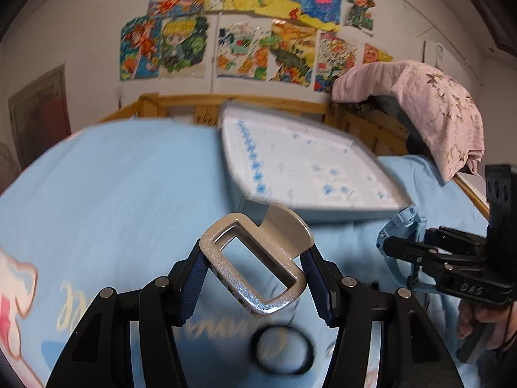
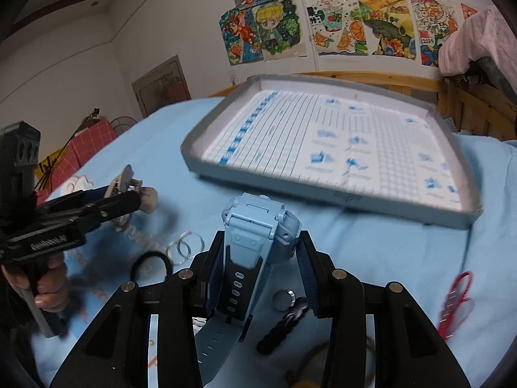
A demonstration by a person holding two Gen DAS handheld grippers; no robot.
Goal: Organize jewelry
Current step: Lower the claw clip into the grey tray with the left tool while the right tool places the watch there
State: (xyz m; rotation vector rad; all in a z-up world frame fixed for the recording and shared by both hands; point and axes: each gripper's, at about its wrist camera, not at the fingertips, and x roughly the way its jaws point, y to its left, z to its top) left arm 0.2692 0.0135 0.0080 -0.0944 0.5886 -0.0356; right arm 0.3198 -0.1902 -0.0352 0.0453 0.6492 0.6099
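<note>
I have both tools loaded and neither load delivered yet. My left tool (image 1: pixel 255 278) is clenched on a silver-grey hair claw clip (image 1: pixel 255 258), gripped at its sides and held up above the bed (image 1: pixel 129 177). My right tool (image 2: pixel 260 258) is clenched on a light blue wristwatch (image 2: pixel 258 226), its case up between the fingers and the strap hanging down toward me.

The grey tray (image 2: pixel 194 152), lined with a printed sheet, lies further back on the blue bedsheet, ahead of both tools. As far as I can see it holds nothing: the lining shows bare across the whole visible floor, though motion blur softens it. So I judge the sorting is at its very start, with the first two pieces lifted and in transit.

Plenty is left on the sheet. From the right wrist view I count a black hair tie (image 2: pixel 150 266), two clear rings (image 2: pixel 185 247) lying just beside it, a metal ring (image 2: pixel 283 300), a dark braided piece (image 2: pixel 284 326) touching or nearly touching that ring, and a red looped piece (image 2: pixel 455 304) off to the right. A further pale item sits near the bottom edge, too cut off to name. A black hair tie (image 1: pixel 284 349) under the left tool may be the same one.

What remains, I reckon, is carrying clip and watch over the tray, releasing them, then returning for each loose piece.
</note>
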